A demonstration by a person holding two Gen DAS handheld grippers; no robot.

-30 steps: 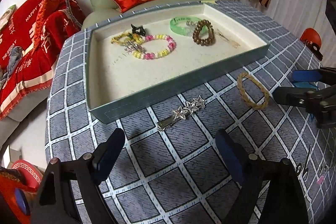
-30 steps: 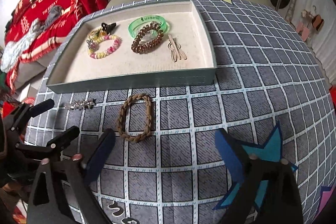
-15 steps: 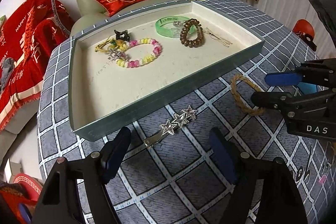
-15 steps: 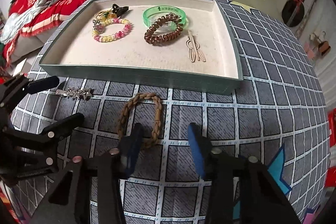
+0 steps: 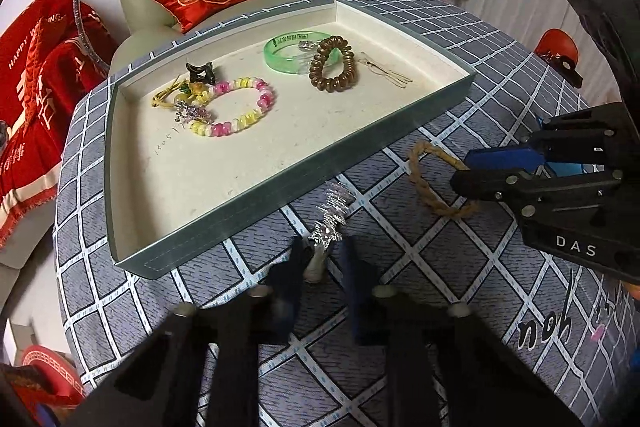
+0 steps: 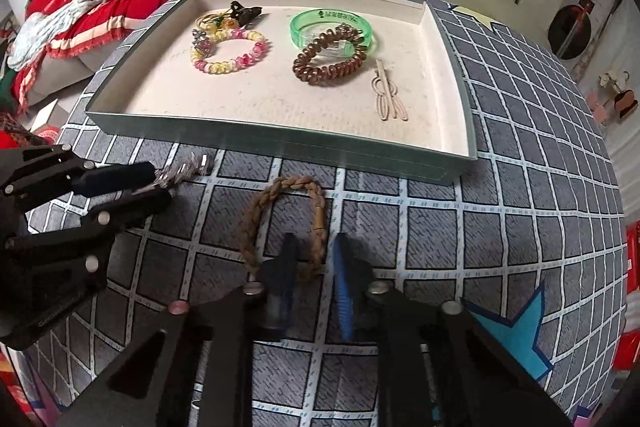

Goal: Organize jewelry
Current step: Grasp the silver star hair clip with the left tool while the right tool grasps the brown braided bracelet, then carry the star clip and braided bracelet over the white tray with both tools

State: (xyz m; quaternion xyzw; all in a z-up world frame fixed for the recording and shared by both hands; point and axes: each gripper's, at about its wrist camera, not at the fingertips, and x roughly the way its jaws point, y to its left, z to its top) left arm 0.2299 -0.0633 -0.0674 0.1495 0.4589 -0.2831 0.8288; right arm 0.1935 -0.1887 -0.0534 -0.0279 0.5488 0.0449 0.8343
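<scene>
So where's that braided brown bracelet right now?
The braided brown bracelet lies on the checked tablecloth just in front of the tray, with the right gripper closing on its near edge.

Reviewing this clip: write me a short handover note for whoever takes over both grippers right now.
Left gripper: closed on the silver star hair clip, outside the tray's near wall.
Right gripper: closed around one side of the brown braided cord bracelet on the checked tablecloth.
Done: pink-and-yellow bead bracelet, green bangle, brown spiral hair tie, thin hairpin lie in the teal tray.
Left: place clip and braided bracelet in tray.
</scene>
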